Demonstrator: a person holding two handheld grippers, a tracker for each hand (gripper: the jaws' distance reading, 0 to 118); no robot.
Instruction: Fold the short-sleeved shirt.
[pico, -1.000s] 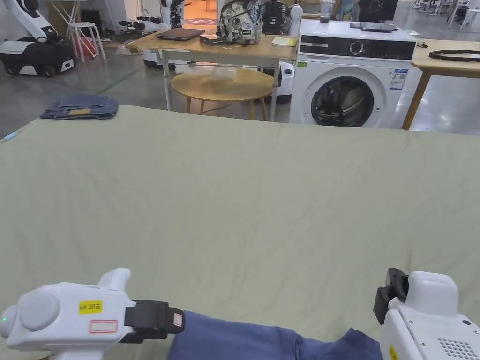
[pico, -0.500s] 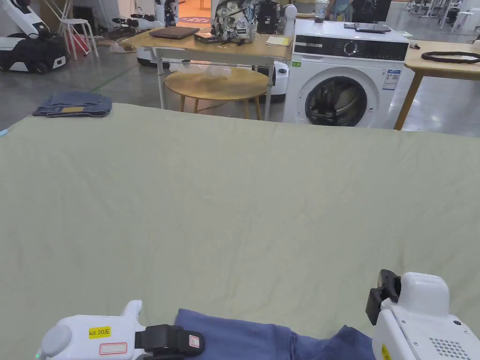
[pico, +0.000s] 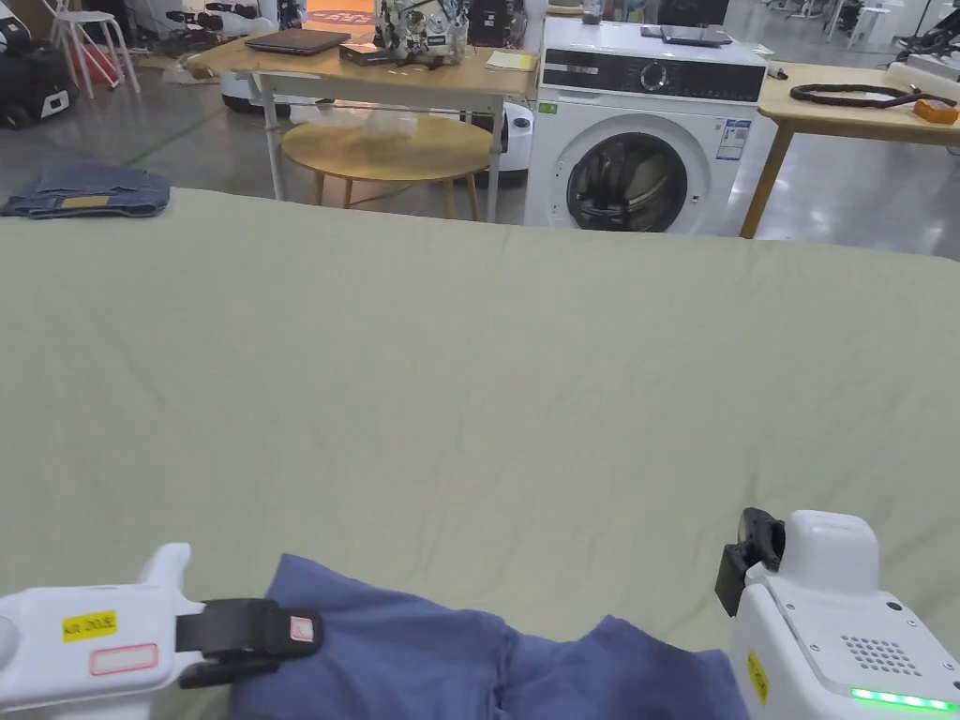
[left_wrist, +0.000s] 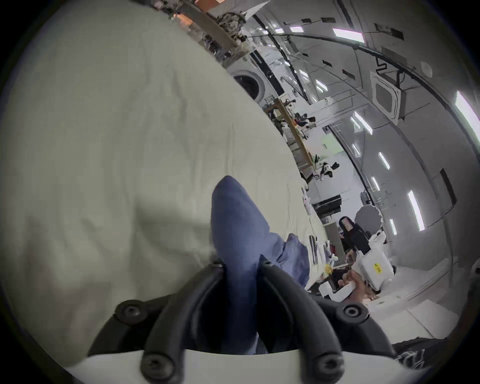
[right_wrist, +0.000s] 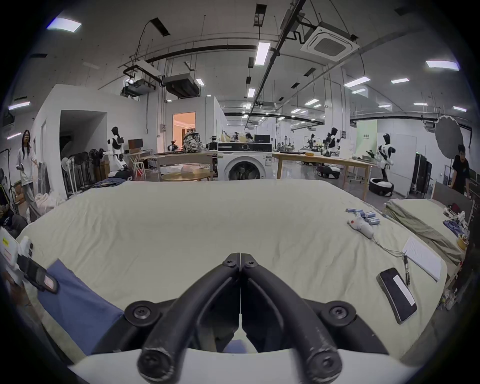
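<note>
A blue short-sleeved shirt (pico: 412, 656) lies bunched at the near edge of the pale green bed sheet (pico: 469, 375). My left gripper (left_wrist: 241, 263) is shut on a fold of the shirt (left_wrist: 233, 220), which sticks out past the jaw tips. In the head view the left gripper (pico: 281, 633) sits at the lower left, at the shirt's left end. My right gripper (right_wrist: 240, 259) is shut, its tips meeting with no cloth seen between them. Blue cloth (right_wrist: 78, 298) runs under it from the left. In the head view the right gripper (pico: 750, 562) hovers by the shirt's right end.
Folded jeans (pico: 89, 190) rest on the bed's far left corner. A phone (right_wrist: 397, 295), a sheet of paper (right_wrist: 422, 257) and a white corded device (right_wrist: 361, 226) lie on the bed's right side. A washing machine (pico: 642, 141) and tables stand beyond the bed. People stand at both sides.
The camera has turned right and down. Both grippers sit a little farther onto the bed, and more of the blue shirt now lies on the sheet past the left gripper's jaws.
</note>
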